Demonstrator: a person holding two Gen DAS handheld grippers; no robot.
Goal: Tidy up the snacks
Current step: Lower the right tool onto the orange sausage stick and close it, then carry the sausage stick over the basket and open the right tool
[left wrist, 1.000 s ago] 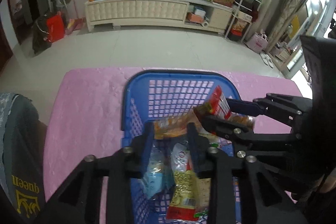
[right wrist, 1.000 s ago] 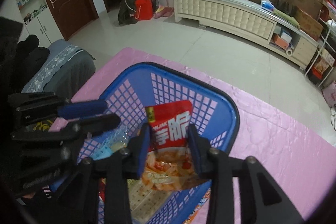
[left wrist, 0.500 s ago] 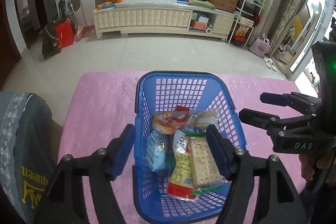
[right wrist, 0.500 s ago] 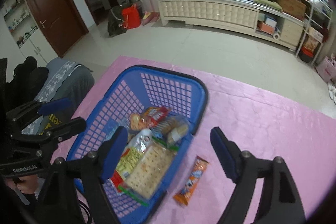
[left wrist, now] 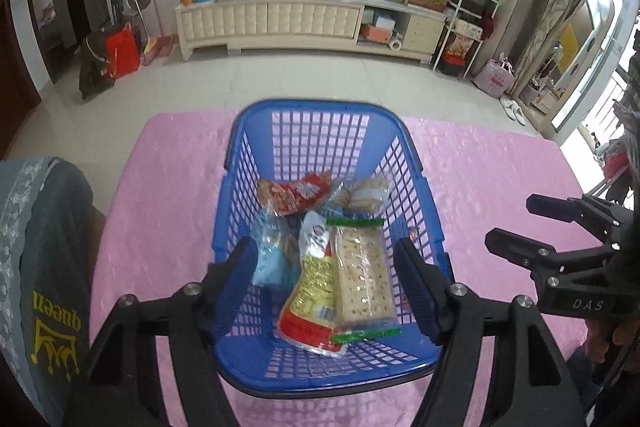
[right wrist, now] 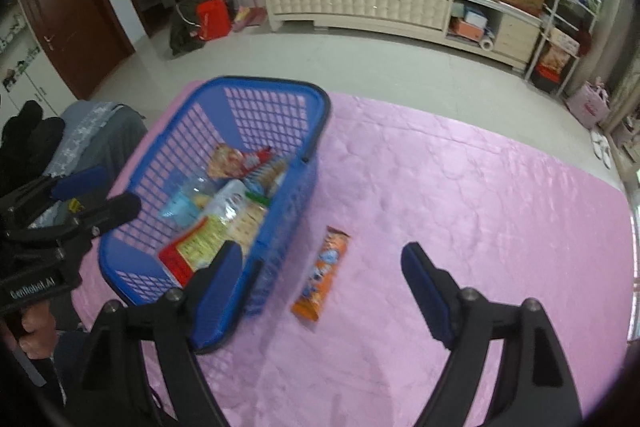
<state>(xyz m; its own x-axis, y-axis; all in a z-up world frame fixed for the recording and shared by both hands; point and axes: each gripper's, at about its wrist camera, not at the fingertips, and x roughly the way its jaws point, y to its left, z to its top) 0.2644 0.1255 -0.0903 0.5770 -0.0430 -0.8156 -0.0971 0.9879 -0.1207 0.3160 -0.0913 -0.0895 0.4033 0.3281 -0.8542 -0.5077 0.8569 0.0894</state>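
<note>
A blue plastic basket [left wrist: 320, 115] stands on the pink tablecloth [left wrist: 168, 211] and holds several snack packs, among them a cracker pack [left wrist: 362, 271], a red and yellow bag [left wrist: 312, 291] and a red bag [left wrist: 292, 191]. My left gripper [left wrist: 328, 283] is open and empty above the basket's near end. My right gripper [right wrist: 324, 287] is open and empty, above an orange snack bar [right wrist: 322, 273] that lies on the cloth just right of the basket [right wrist: 280, 85]. The right gripper also shows in the left wrist view [left wrist: 516, 223].
A grey garment with yellow print [left wrist: 44, 267] hangs at the table's left edge. Beyond the table are tiled floor, a cream low cabinet [left wrist: 304, 19] and shelving [left wrist: 464, 27] at the back right. Bare pink cloth [right wrist: 480, 195] spreads right of the basket.
The right gripper opened and dropped the red bag into the basket, then drew back to the right over the orange bar. The left gripper opened and pulled back above the basket.
</note>
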